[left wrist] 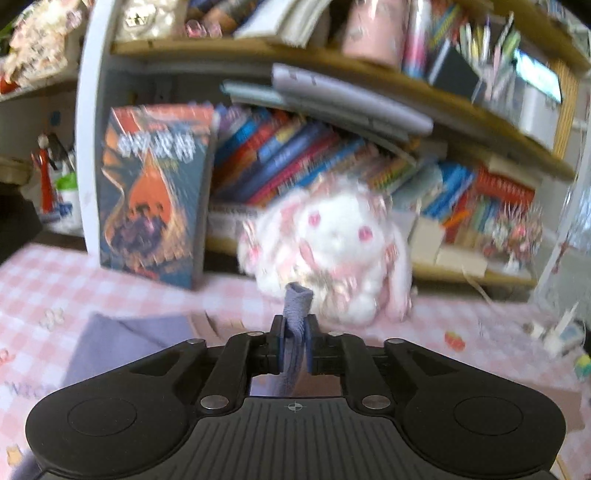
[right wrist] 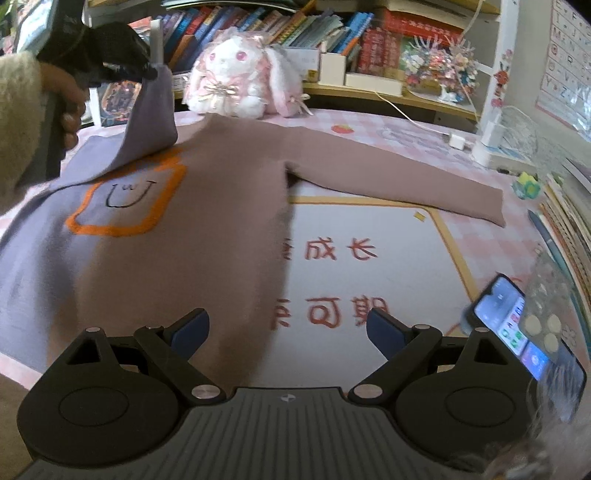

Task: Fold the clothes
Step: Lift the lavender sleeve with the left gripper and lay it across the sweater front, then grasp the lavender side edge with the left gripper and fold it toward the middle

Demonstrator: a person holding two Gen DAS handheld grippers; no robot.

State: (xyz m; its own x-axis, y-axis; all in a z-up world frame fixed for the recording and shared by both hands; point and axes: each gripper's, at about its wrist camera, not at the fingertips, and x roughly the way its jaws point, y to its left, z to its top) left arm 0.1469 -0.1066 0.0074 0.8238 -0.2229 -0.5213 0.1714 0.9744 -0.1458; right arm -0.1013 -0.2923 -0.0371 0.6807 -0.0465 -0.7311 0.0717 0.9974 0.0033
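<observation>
Right tool (right wrist: 286, 328): fingers are being held spread wide, nothing between the blue pads (right wrist: 190, 330); it is being held low over the near edge of the tabletop (right wrist: 406, 122), partly above the sweater's hem.

Sweater (right wrist: 221, 206): is being kept spread flat on the tabletop, mauve-brown on the right half, lilac on the left, with an orange outlined patch (right wrist: 125, 199) carrying a smiley on the chest. Right sleeve (right wrist: 399, 177) is lying stretched out toward the right, across the top of a white printed mat (right wrist: 369, 273) with red characters.

Phone (right wrist: 517, 325): is lying at the right near edge, screen lit, beside a stack of books.

Left tool (left wrist: 294, 343): fingers are being pressed together on a fold of the lilac sleeve (left wrist: 295, 314), cloth sticking up past the tips. In the right wrist view the left tool (right wrist: 149, 72) is being held raised at the far left, gripped by a hand (right wrist: 68, 99) in a cream fuzzy cuff; the lilac sleeve (right wrist: 151, 122) is hanging from it, lifted off the tabletop and draped over the sweater's left shoulder.

Left wrist view is motion-blurred.

Plush rabbit (right wrist: 236, 81): white and pink, is sitting at the far edge, just beyond the sweater's collar. Bookshelf (right wrist: 332, 29) is standing behind it, packed with books; a dark orange-and-blue box (left wrist: 155, 192) is standing upright left of the rabbit.
</observation>
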